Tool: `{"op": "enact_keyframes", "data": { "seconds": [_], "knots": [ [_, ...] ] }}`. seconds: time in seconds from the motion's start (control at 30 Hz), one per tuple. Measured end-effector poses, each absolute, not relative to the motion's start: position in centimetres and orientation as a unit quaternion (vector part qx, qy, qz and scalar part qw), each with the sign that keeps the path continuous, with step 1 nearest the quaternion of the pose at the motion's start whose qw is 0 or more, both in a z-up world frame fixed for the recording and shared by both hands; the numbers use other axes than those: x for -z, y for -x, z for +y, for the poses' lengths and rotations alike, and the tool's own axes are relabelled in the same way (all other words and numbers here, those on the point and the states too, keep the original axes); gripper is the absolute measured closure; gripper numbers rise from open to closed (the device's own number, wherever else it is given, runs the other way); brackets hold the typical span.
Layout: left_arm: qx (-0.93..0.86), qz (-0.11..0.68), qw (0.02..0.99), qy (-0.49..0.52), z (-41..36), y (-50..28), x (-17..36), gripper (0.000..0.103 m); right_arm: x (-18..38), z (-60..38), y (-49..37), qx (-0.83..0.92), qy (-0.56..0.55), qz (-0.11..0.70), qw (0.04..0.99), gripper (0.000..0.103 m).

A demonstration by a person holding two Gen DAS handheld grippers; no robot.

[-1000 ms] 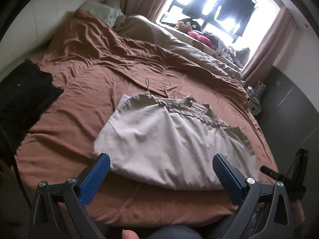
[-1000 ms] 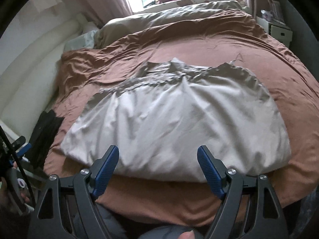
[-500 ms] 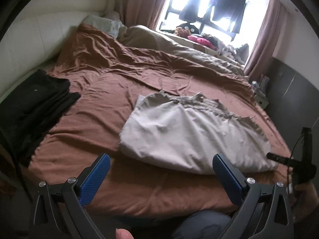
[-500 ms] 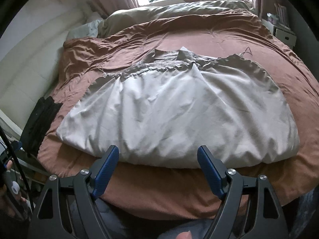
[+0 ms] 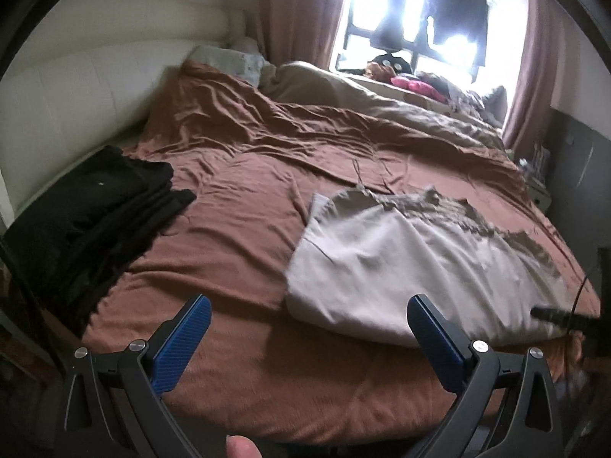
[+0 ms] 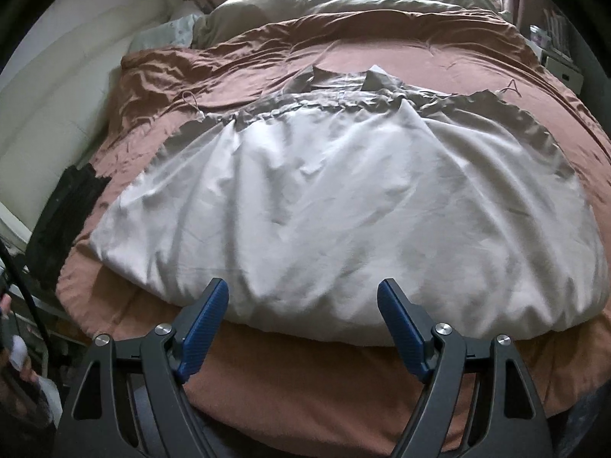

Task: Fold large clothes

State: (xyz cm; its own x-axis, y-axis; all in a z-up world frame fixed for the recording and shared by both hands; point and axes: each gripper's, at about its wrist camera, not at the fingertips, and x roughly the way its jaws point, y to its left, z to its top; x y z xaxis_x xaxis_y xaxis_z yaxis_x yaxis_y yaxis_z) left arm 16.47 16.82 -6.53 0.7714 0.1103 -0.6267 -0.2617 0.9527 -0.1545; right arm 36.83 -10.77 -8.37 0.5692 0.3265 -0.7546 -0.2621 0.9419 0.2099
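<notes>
The pale beige folded cloth garment (image 6: 343,206) lies crosswise at twelve o'clock, nearer the empty, closing right gripper (image 6: 301,297) than the spread-jawed left gripper (image 5: 309,313).

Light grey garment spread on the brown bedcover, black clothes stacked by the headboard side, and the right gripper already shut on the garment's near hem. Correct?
Not quite. The right wrist view shows the right gripper closing but with its fingers apart and only at the light grey garment's near hem. The brown bedcover and black clothes are as stated.
</notes>
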Motion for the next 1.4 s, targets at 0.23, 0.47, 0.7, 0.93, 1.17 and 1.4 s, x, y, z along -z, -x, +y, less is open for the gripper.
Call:
{"op": "enact_keyframes", "data": {
  "seconds": [0.23, 0.47, 0.7, 0.93, 1.17, 1.4],
  "knots": [
    [-0.070, 0.346, 0.923, 0.156, 19.3, -18.9, 7.9, 0.010, 10.4, -9.2, -36.9, -0.128, -0.017, 0.446, 0.885, 0.062],
    [-0.070, 0.426, 0.860, 0.271, 22.3, -22.2, 14.2, 0.033, 12.4, -8.2, -38.5, -0.110, 0.006, 0.454, 0.884, 0.079],
    [-0.058, 0.462, 0.820, 0.333, 22.9, -25.1, 17.9, 0.049, 13.3, -7.2, -41.6, -0.127, 0.015, 0.462, 0.877, 0.088],
    [-0.050, 0.481, 0.801, 0.353, 22.5, -27.1, 19.5, 0.064, 13.9, -6.7, -46.0, -0.116, 0.011, 0.470, 0.875, 0.089],
    [-0.056, 0.475, 0.800, 0.362, 22.8, -26.8, 19.7, 0.066, 14.1, -5.6, -52.7, -0.104, 0.014, 0.467, 0.878, 0.092],
    [-0.065, 0.469, 0.800, 0.369, 22.9, -26.6, 20.1, 0.068, 14.7, -4.8, -58.4, -0.107, 0.022, 0.471, 0.875, 0.092]
  ]
}}
